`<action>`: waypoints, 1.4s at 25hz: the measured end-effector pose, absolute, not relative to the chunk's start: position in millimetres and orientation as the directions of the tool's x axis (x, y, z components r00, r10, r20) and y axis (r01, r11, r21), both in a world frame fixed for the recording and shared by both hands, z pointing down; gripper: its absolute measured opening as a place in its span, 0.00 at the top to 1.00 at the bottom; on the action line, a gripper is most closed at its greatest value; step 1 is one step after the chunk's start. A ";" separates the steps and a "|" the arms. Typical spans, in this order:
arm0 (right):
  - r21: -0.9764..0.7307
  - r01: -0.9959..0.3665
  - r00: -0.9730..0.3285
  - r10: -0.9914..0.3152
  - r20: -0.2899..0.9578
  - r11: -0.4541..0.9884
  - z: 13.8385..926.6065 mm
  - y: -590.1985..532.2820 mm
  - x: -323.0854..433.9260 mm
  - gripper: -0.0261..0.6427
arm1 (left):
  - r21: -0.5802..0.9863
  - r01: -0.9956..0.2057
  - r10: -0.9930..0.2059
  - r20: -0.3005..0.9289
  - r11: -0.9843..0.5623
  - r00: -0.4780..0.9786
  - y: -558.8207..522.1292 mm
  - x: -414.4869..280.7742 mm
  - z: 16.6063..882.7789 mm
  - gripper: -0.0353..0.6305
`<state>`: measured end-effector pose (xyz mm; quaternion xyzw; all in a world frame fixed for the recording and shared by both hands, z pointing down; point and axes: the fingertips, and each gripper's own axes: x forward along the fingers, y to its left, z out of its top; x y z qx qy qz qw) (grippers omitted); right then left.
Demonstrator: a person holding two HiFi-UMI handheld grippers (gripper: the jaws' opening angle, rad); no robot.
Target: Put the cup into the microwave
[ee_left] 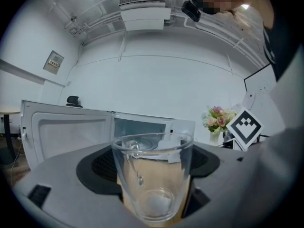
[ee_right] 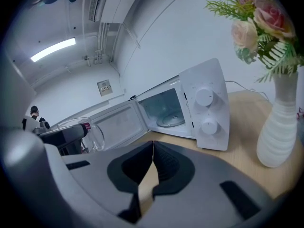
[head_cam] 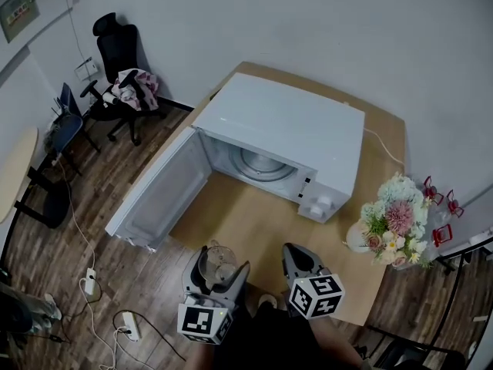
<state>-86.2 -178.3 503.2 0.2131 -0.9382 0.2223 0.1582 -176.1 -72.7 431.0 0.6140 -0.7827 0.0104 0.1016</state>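
Left gripper view showed the cup [ee_left: 152,175], clear glass, gripped between the jaws of the left gripper [head_cam: 221,267], above the near edge of the tabletop [head_cam: 254,222]. It faced the microwave [head_cam: 281,133], whose door [head_cam: 158,199] stood open. The right gripper [ee_right: 151,148] had its jaws pressed together on nothing. The carrying step seemed in hand. The next move would need the cup kept level and brought forward onto the turntable [head_cam: 260,163].

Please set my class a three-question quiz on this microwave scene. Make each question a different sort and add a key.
1. True or false: the microwave has its door open.
2. What does the left tool grip? A) a spoon B) a clear cup C) nothing
3. Fill in: the jaws of the right tool are ____, with nothing between them.

Key: 1 true; 2 B; 3 shut.
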 end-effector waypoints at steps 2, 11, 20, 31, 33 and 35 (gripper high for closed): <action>-0.349 -0.491 -0.850 -0.351 0.392 0.799 503.7 -184.6 -89.5 0.97 | 0.103 -0.970 -0.963 0.180 0.220 -0.199 -82.9 -183.5 434.0 0.34; -0.341 -0.595 -0.789 -0.450 0.419 0.727 502.2 -212.1 -104.4 0.97 | 0.102 -0.992 -0.982 0.182 0.078 -0.059 -133.3 -214.5 432.2 0.34; -0.339 -0.696 -0.713 -0.552 0.433 0.633 502.0 -229.8 -116.0 0.97 | 0.120 -0.992 -0.979 0.193 -0.043 0.066 -169.5 -241.5 435.0 0.34; -0.325 -0.783 -0.621 -0.634 0.462 0.530 507.6 -234.9 -128.7 0.97 | 0.145 -0.976 -0.962 0.198 -0.161 0.188 -200.9 -266.8 445.2 0.34; -0.325 -0.799 -0.601 -0.648 0.468 0.506 509.2 -234.8 -128.3 0.97 | 0.146 -0.972 -0.957 0.199 -0.182 0.209 -207.0 -269.5 447.8 0.34; -0.331 -0.812 -0.584 -0.660 0.472 0.481 510.4 -234.3 -127.9 0.97 | 0.148 -0.968 -0.953 0.199 -0.202 0.229 -213.5 -271.8 450.4 0.34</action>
